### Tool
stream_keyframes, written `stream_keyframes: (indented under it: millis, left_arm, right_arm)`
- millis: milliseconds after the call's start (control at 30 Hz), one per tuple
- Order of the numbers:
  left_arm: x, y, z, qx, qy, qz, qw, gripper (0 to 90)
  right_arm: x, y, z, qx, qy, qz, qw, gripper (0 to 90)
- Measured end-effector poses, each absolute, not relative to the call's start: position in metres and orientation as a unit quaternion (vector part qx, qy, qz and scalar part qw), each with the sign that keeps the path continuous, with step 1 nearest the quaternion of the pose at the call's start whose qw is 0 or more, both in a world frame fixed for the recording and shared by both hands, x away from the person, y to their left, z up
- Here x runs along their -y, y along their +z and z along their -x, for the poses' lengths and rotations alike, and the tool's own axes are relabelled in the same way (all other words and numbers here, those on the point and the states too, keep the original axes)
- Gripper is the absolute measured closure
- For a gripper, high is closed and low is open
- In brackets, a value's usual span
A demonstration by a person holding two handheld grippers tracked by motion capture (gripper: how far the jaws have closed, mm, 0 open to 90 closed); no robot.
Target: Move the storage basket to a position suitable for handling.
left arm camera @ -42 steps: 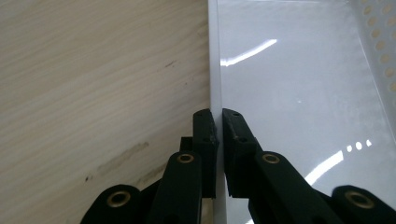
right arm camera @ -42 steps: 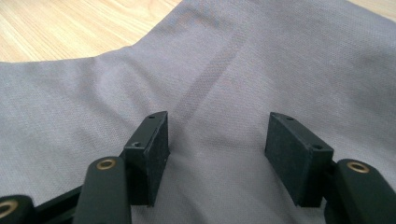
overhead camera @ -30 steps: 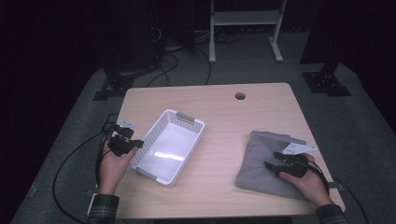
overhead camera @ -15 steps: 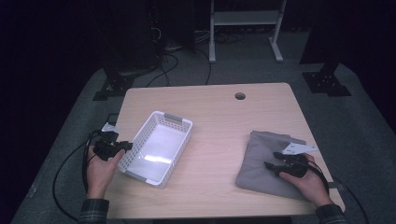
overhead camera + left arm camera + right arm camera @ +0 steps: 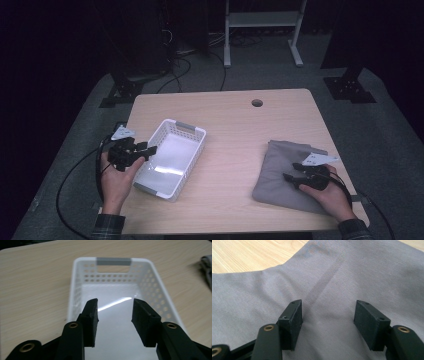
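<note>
The room beyond the table [image 5: 235,110] is dark, so the stands and cables on the floor are hard to make out, and both forearms are cut off at the bottom edge of the high view. In the left gripper view the near end of the white basket [image 5: 75,282] is hidden behind the jaws, and only a sliver of grey cloth [image 5: 207,265] shows at the right edge. The basket [image 5: 172,131] sits on the left half of the table, turned at an angle, with a grey handle strip at each short end; nothing lies in it, only a bright glare on its floor. The left gripper [image 5: 147,148] hovers over the basket's near left rim; its jaws have just been opening and now stand apart with nothing between them. The right gripper [image 5: 292,170] rests on the folded grey cloth [image 5: 280,170] on the right half, its 2 jaws spread wide with their pads clear of a fold. A round hole [image 5: 257,103] marks the table's far side.
</note>
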State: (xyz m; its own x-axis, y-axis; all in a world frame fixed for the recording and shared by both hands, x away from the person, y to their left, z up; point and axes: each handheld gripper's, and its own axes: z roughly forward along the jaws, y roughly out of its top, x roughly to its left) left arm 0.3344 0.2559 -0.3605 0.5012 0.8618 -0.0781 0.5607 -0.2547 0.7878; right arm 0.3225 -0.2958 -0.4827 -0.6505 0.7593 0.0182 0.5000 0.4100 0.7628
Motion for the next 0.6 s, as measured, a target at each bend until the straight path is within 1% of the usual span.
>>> stream_keyframes:
  millis: [167,333,467,533,600]
  left_arm:
    - [-0.225,-0.36,-0.331,-0.429,0.185,-0.778,0.42,49.5]
    - [-0.197,-0.365,-0.326,-0.4,0.199,-0.777,0.443,42.9]
    - [-0.176,-0.37,-0.323,-0.374,0.193,-0.791,0.444,37.8]
    - [-0.165,-0.372,-0.322,-0.359,0.182,-0.798,0.449,38.2]
    - [-0.154,-0.375,-0.319,-0.35,0.176,-0.804,0.448,35.6]
  right_arm:
    - [0.296,-0.483,-0.323,-0.823,0.386,-0.382,0.169,38.2]
    - [0.296,-0.483,-0.323,-0.823,0.386,-0.382,0.168,38.2]
    - [0.296,-0.483,-0.323,-0.823,0.385,-0.381,0.169,38.2]
    - [0.296,-0.483,-0.323,-0.823,0.385,-0.382,0.169,38.2]
    - [0.296,-0.483,-0.323,-0.823,0.385,-0.382,0.169,38.2]
